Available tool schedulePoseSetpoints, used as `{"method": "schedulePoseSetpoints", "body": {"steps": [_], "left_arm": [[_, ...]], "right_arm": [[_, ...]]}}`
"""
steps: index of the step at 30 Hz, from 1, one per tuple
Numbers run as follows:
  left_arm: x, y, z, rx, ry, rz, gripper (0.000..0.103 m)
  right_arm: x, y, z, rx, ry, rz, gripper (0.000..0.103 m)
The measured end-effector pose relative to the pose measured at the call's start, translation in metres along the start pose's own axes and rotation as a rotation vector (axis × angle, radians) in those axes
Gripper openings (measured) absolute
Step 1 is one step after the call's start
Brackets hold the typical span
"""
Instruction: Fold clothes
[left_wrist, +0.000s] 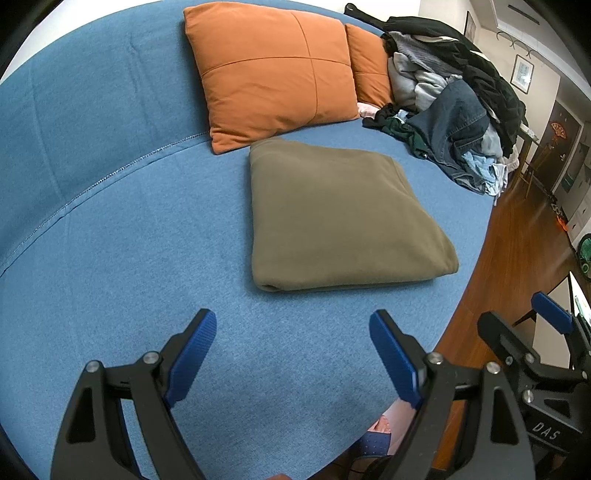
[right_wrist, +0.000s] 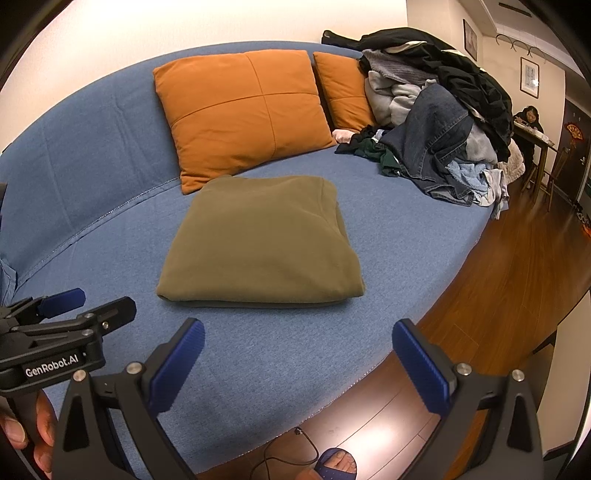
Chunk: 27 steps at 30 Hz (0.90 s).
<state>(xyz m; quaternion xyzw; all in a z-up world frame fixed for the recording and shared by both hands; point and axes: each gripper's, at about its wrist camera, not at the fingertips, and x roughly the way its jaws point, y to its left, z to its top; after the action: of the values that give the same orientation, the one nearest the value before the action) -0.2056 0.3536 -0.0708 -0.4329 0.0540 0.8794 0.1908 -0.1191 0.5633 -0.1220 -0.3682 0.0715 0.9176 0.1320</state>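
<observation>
An olive-green garment (left_wrist: 340, 218) (right_wrist: 262, 243) lies folded into a neat rectangle on the blue sofa seat (left_wrist: 147, 258) (right_wrist: 388, 236). My left gripper (left_wrist: 293, 325) hovers open over the seat, a short way in front of the garment, holding nothing. My right gripper (right_wrist: 299, 336) is open too and empty, near the seat's front edge just short of the garment. The left wrist view shows the right gripper (left_wrist: 524, 317) at its right edge, and the right wrist view shows the left gripper (right_wrist: 88, 301) at its left edge. A pile of unfolded clothes (left_wrist: 450, 107) (right_wrist: 439, 122) sits at the sofa's far right.
Two orange cushions (left_wrist: 273, 70) (right_wrist: 243, 110) lean on the backrest behind the folded garment. Wooden floor (right_wrist: 509, 288) runs along the sofa's right. A cable (right_wrist: 295, 450) and a slippered foot (right_wrist: 338, 465) are below. A person (right_wrist: 530, 122) sits at a far table.
</observation>
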Motion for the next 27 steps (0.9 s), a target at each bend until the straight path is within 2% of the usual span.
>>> {"method": "schedulePoseSetpoints", "body": {"steps": [27], "left_arm": [[0.0013,0.0008,0.0002,-0.007,0.005,0.001,0.085]], "right_arm": [[-0.0001,0.0029,-0.0019,-0.001,0.001,-0.003,0.103]]}}
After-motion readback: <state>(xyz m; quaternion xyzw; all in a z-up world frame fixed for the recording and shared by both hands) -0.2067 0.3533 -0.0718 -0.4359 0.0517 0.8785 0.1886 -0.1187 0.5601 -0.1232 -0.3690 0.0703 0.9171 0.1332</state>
